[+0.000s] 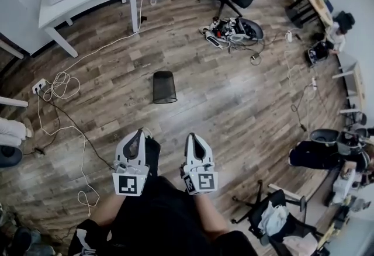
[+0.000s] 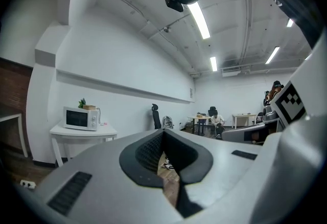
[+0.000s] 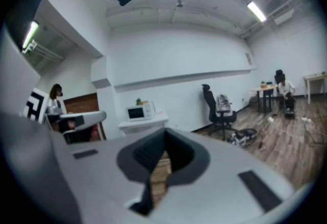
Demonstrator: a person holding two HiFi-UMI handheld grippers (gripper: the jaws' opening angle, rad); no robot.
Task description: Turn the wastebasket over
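Wood floor (image 1: 234, 109) open around wastebasket (image 1: 165, 86).

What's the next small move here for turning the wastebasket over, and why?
Probably carry both claws forward toward the black wastebasket, opening them on the way. The left claw and right claw are both shut with nothing between them, and the wastebasket stands on the wood floor well ahead of them, untouched.

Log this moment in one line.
wastebasket: on floor, untouched | left gripper: shut, empty | right gripper: shut, empty
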